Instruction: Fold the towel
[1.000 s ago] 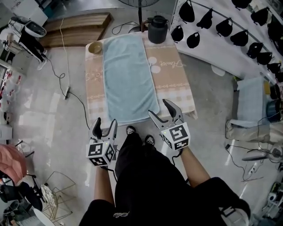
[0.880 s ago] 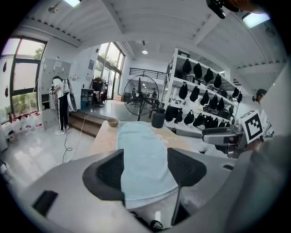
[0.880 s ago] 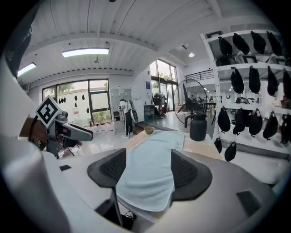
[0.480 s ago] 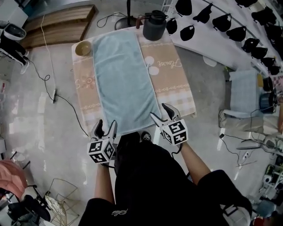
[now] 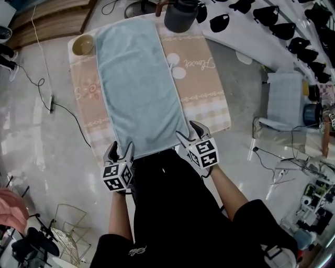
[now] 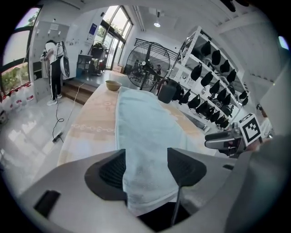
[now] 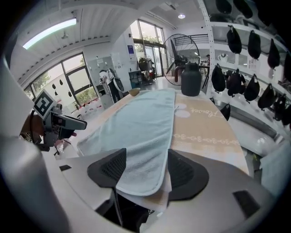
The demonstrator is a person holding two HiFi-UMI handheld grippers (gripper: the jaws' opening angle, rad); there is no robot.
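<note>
A long pale blue towel [image 5: 138, 84] lies flat lengthwise on the table [image 5: 207, 99], its near end hanging a little over the near edge. My left gripper [image 5: 119, 151] is open at the towel's near left corner; in the left gripper view that corner of the towel [image 6: 143, 150] lies between the open jaws. My right gripper [image 5: 189, 134] is open at the near right corner, and in the right gripper view the rounded towel [image 7: 145, 154] corner sits between its jaws. Neither pair of jaws has closed on the cloth.
A beige printed tablecloth [image 5: 199, 78] covers the table. A dark jug [image 5: 179, 15] stands at the far end and a small bowl [image 5: 82, 45] at the far left corner. A white rack with black caps [image 5: 272, 31] runs along the right. Cables [image 5: 49, 99] cross the floor.
Both grippers have moved forward to the table's near edge and now straddle the towel's near corners. The view has shifted closer to the table.
</note>
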